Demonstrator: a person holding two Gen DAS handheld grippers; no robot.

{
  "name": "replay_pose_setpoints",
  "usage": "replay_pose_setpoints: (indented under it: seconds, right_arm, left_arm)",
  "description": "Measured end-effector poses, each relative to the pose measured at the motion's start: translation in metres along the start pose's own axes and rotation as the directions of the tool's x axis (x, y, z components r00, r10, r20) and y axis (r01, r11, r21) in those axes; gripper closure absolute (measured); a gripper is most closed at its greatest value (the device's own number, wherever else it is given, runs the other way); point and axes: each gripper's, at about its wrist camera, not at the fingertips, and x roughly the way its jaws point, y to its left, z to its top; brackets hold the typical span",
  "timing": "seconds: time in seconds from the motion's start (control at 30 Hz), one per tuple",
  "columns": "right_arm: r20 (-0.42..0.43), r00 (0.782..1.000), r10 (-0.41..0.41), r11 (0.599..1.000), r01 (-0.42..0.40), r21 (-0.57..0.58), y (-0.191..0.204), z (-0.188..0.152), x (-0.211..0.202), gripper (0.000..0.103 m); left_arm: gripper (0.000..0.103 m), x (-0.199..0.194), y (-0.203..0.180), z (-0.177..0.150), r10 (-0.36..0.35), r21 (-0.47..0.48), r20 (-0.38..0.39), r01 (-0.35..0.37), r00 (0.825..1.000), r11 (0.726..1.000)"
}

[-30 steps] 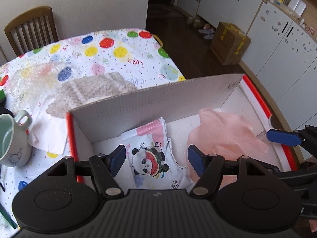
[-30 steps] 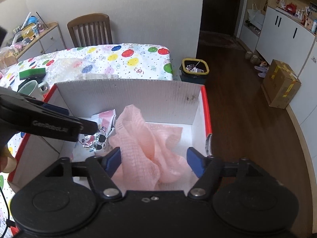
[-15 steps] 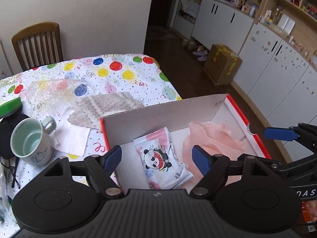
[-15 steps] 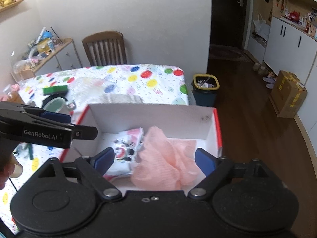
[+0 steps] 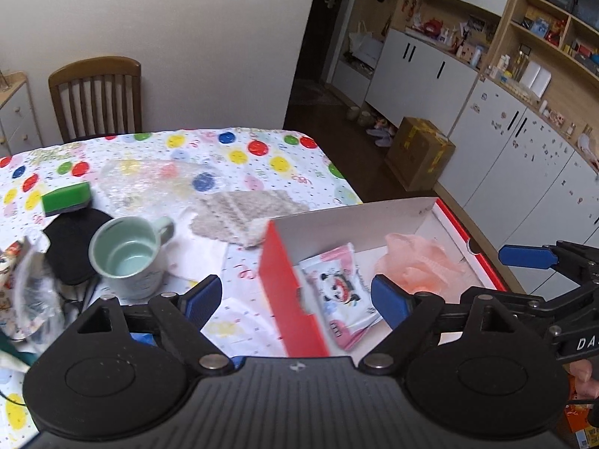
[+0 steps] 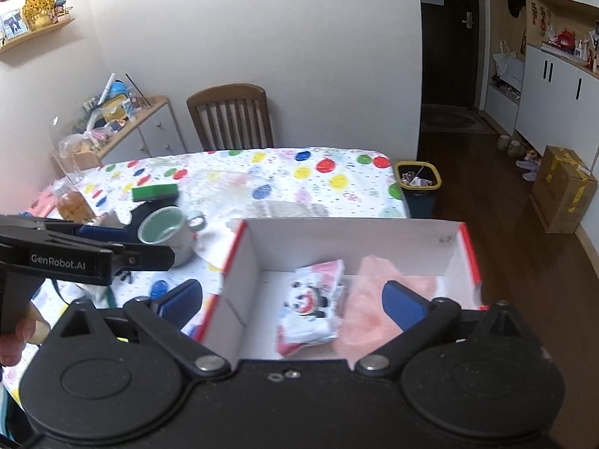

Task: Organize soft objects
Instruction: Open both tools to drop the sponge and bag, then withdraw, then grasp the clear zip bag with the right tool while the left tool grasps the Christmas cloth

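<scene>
A red-and-white cardboard box stands at the table's right edge. Inside lie a panda-print tissue pack and a pink mesh puff. A grey knitted cloth and bubble wrap lie on the table behind the box. My left gripper is open and empty, above the box's left wall. My right gripper is open and empty, above the box.
A green mug, a green sponge, a black round pad and white tissue sit on the dotted tablecloth. A wooden chair stands behind. A bin stands beyond the table's right edge.
Both grippers have risen and drawn back from the box, still open. The left view has swung left, showing the mug and sponge.
</scene>
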Motion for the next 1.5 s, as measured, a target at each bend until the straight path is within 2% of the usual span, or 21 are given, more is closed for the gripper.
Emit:
replay_pose_setpoints:
  seconds: [0.2, 0.3, 0.47, 0.8, 0.93, 1.1, 1.27, 1.5]
  right_arm:
    - [0.005, 1.0, 0.021, 1.0, -0.021, 0.015, 0.035, 0.001, 0.005, 0.001]
    - [-0.001, 0.999, 0.032, 0.999, -0.032, 0.01, 0.053, 0.002, 0.009, 0.001]
    - [-0.008, 0.999, 0.051, 0.999, -0.051, 0.018, 0.081, 0.003, 0.019, 0.001]
    - [-0.039, 0.995, 0.088, 0.996, -0.088, 0.012, 0.145, 0.011, 0.049, 0.001]
    - [-0.049, 0.995, 0.093, 0.996, -0.093, -0.013, 0.176, 0.017, 0.065, 0.001]
    - [-0.069, 0.992, 0.104, 0.994, -0.106, -0.029, 0.21, 0.024, 0.09, 0.003]
    - [-0.091, 0.988, 0.128, 0.99, -0.133, -0.049, 0.242, 0.033, 0.115, 0.004]
    - [-0.154, 0.979, 0.132, 0.988, -0.142, -0.061, 0.281, 0.04, 0.156, 0.013]
  left_arm:
    - [0.01, -0.026, 0.034, -0.01, 0.002, -0.01, 0.022, -0.001, 1.0, 1.0]
    - [0.001, -0.038, 0.054, -0.015, 0.015, -0.012, 0.029, -0.014, 0.999, 1.0]
    - [0.0, -0.056, 0.095, -0.026, 0.034, -0.041, 0.05, -0.032, 0.998, 0.999]
    - [0.0, -0.081, 0.181, -0.047, 0.136, -0.073, 0.095, -0.129, 0.986, 0.989]
    - [0.0, -0.082, 0.212, -0.054, 0.177, -0.076, 0.094, -0.171, 0.98, 0.982]
    - [0.0, -0.079, 0.25, -0.063, 0.198, -0.116, 0.087, -0.188, 0.976, 0.975]
    - [0.0, -0.072, 0.273, -0.071, 0.271, -0.109, 0.079, -0.262, 0.959, 0.959]
    - [0.0, -0.05, 0.296, -0.078, 0.281, -0.099, 0.063, -0.274, 0.958, 0.956]
